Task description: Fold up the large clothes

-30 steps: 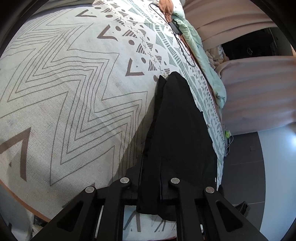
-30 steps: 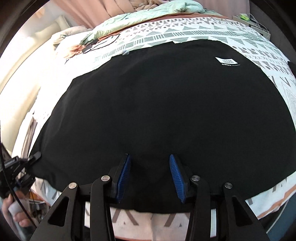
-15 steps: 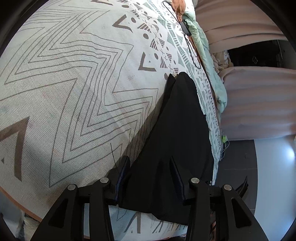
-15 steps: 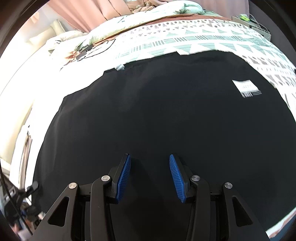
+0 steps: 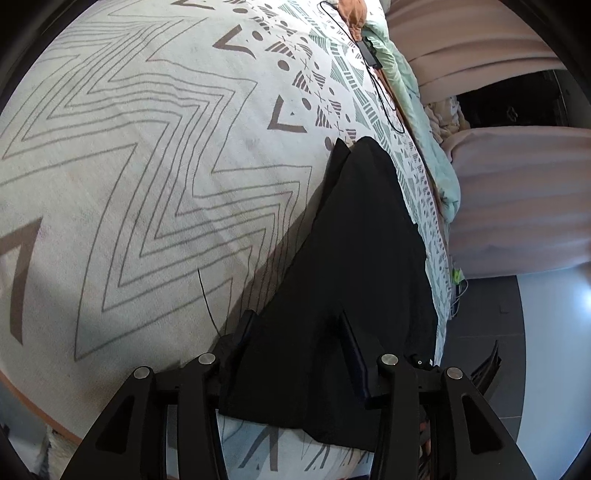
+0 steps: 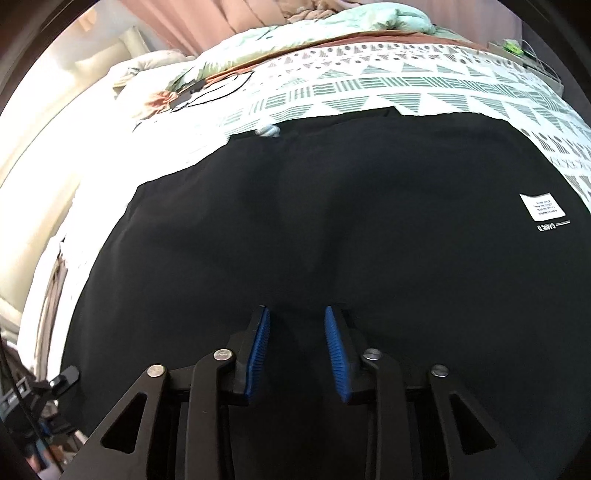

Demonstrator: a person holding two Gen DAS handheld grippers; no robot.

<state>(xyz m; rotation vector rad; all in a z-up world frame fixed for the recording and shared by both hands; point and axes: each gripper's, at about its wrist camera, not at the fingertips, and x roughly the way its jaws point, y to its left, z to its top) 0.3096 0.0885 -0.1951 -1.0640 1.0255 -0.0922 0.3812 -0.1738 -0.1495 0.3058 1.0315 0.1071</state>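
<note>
A large black garment (image 6: 369, 221) lies spread on a patterned bedspread (image 5: 129, 166). It bears a white printed label (image 6: 541, 208) at the right. In the left wrist view the garment (image 5: 354, 258) runs as a long dark strip along the bed's right edge. My left gripper (image 5: 295, 328) is open, its jaws either side of the garment's near corner, with cloth lying between them. My right gripper (image 6: 297, 328) is open, low over the middle of the near part of the garment, blue pads (image 6: 260, 350) apart with black cloth between them.
A black cable with an adapter (image 5: 369, 55) lies on the far part of the bed. A mint duvet (image 6: 332, 33) is bunched at the bed's head. Pink curtains (image 5: 517, 184) and dark floor (image 5: 487, 332) lie past the bed's right edge.
My left gripper has opened from shut and now straddles the garment's corner. My right gripper has moved forward over the garment and its jaws have narrowed a little.
</note>
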